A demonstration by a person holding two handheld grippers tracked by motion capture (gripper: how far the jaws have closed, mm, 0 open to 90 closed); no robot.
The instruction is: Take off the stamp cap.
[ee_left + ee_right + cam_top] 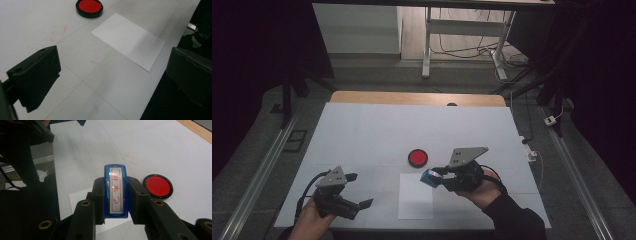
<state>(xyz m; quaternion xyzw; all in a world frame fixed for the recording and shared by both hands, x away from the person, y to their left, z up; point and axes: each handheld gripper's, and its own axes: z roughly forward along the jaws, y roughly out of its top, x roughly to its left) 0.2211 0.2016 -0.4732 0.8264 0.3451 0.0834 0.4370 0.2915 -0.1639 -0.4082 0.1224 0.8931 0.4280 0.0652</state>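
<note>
Stamp (116,191) clamped in right gripper (115,195) fingers; left gripper's (110,75) apart; ink pad (417,158) seemingly open.

high: overhead, forward-down | tongs cams: close, share ink pad (89,8)

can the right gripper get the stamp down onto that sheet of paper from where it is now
Probably yes. The right gripper holds the blue stamp just above the white sheet's far edge, with nothing between them; the left gripper stands off to the side.

The room is dim, its edges falling into black, while the white paper-covered tabletop (362,135) is evenly lit from above. Shadows are soft. The close black claw pads (35,75) are blurred.
</note>
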